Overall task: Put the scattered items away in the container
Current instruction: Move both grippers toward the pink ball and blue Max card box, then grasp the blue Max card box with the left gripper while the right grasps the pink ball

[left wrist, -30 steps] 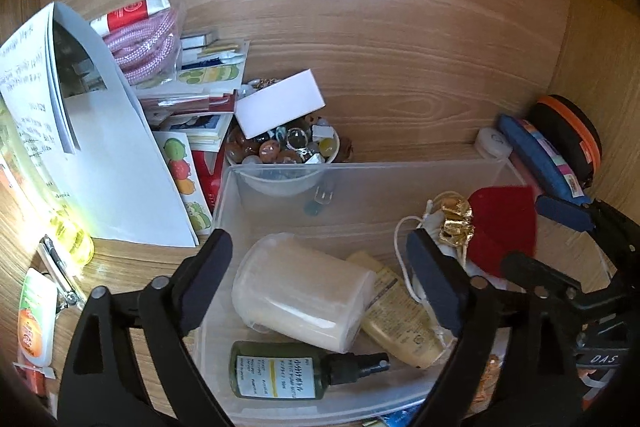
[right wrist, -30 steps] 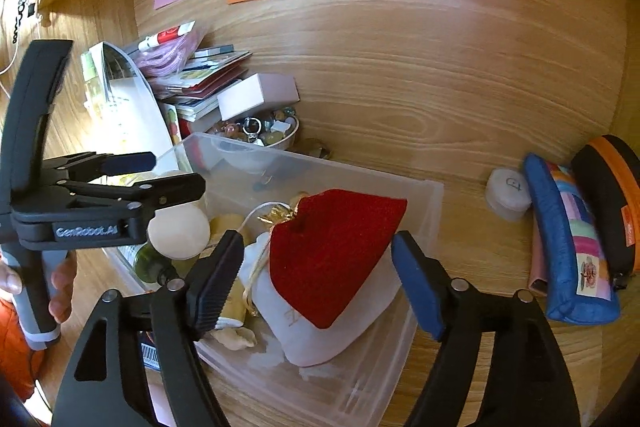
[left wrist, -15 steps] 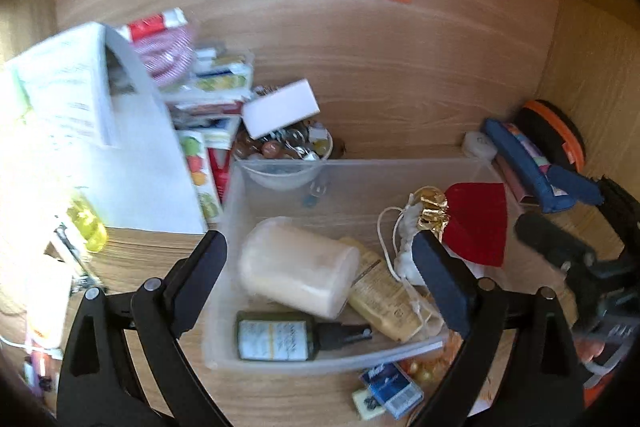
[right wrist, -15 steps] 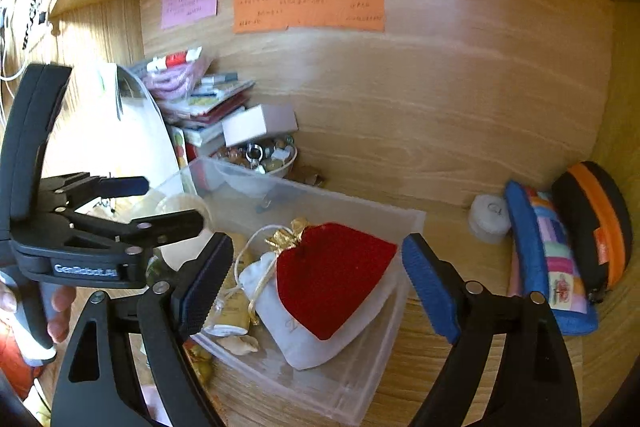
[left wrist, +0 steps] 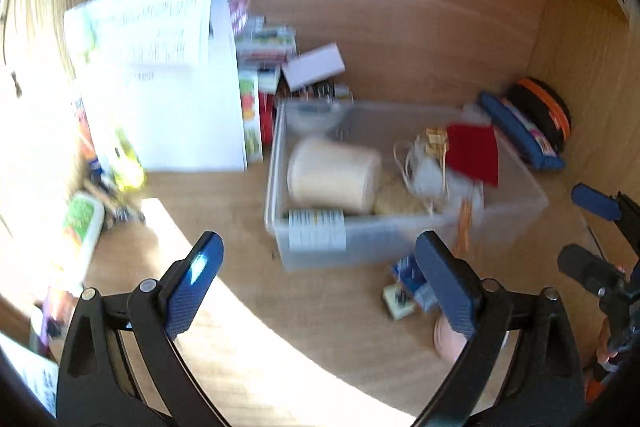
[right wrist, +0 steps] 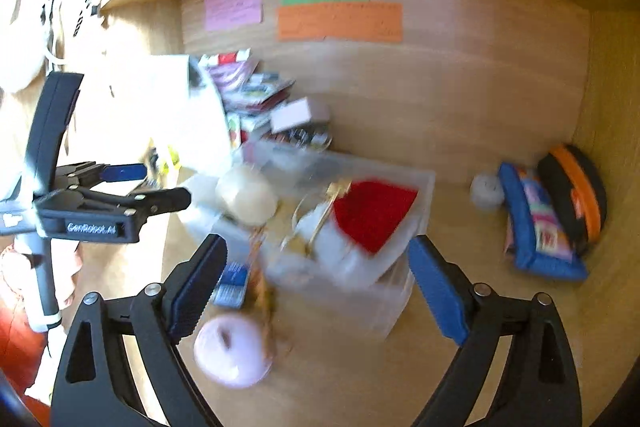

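Observation:
A clear plastic bin point(left wrist: 524, 195) point(right wrist: 420, 187) stands on the wooden desk. It holds a cream tub point(left wrist: 332, 173), a green labelled bottle point(left wrist: 316, 227), a white pouch and a red pouch point(left wrist: 474, 153) point(right wrist: 372, 213). In front of the bin lie a small blue packet point(left wrist: 408, 273) point(right wrist: 232, 283), a small cream item point(left wrist: 398, 301) and a pink round thing point(right wrist: 230, 351). My left gripper point(left wrist: 320, 281) is open and empty, back from the bin. My right gripper point(right wrist: 316, 287) is open and empty, above the bin's near corner. Both views are blurred.
A white paper bag point(left wrist: 168, 87) and stacked booklets stand left of the bin, with a bowl of beads point(right wrist: 304, 139) behind it. A blue pencil case point(right wrist: 536, 223) and a black-orange case point(right wrist: 572, 195) lie at the right wall. Coloured notes hang on the back panel.
Both grippers have pulled back and up from the bin, so it looks smaller and farther. The loose items in front of the bin have come into view.

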A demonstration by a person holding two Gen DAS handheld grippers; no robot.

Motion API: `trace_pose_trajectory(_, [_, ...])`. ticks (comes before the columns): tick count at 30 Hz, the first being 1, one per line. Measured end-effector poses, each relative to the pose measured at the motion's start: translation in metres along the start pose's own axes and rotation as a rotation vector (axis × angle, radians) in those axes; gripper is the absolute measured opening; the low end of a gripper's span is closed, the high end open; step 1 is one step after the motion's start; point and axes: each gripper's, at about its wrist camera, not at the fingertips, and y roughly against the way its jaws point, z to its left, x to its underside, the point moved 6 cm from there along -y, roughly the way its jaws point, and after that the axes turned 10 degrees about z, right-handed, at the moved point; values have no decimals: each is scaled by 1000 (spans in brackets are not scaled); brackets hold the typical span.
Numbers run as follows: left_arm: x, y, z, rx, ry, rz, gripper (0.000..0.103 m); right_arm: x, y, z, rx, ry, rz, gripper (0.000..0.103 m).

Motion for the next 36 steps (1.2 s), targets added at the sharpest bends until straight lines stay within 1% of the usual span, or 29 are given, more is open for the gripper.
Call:
trace_pose_trajectory(5, [31,-4,3,13,11,44,98,42,-9,20,-69,-36,90,91])
trace_pose_trajectory(7, [40,-5,4,25,16,58,98,59,-19,30,-96,-42,142,91])
trace_pose_trajectory(9, [48,-5,6,32,22,71,98,68,-30,37,-103,-40,187,91])
trace_pose_trajectory(12, [57,-6,8,29,26,85,98,73,-44,43,-89,-27,226,90])
trace_pose_trajectory(15, [62,-7,12,23,29,96,98,72,-55,46,-64,-19,251,90])
trace_pose_trajectory(17, [64,-6,14,17,33,97,98,68,-62,50,-64,-11,273,90])
trace_pose_trajectory(19, [64,-5,15,15,36,94,98,67,-68,54,-66,8,295,89])
trace_pose_trajectory(21, [64,-4,15,21,41,92,98,65,-75,57,-47,39,314,87])
trace_pose_trajectory(22, [63,-4,15,24,43,93,98,65,-76,58,-45,51,316,79])
trace_pose_trajectory(23, [63,-5,14,27,45,94,98,65,-78,59,-47,72,322,74])
trace_pose_trajectory(25, [60,-7,9,38,43,100,98,66,-80,60,-57,86,326,61])
trace_pose_trajectory(29, [55,-12,-4,43,14,112,98,68,-75,55,-82,73,307,61])
trace_pose_trajectory(34, [47,-22,-27,56,-37,132,98,73,-60,46,-81,53,283,61])
trace_pose_trajectory(36, [44,-28,-36,61,-53,144,98,76,-52,36,-76,34,272,61])
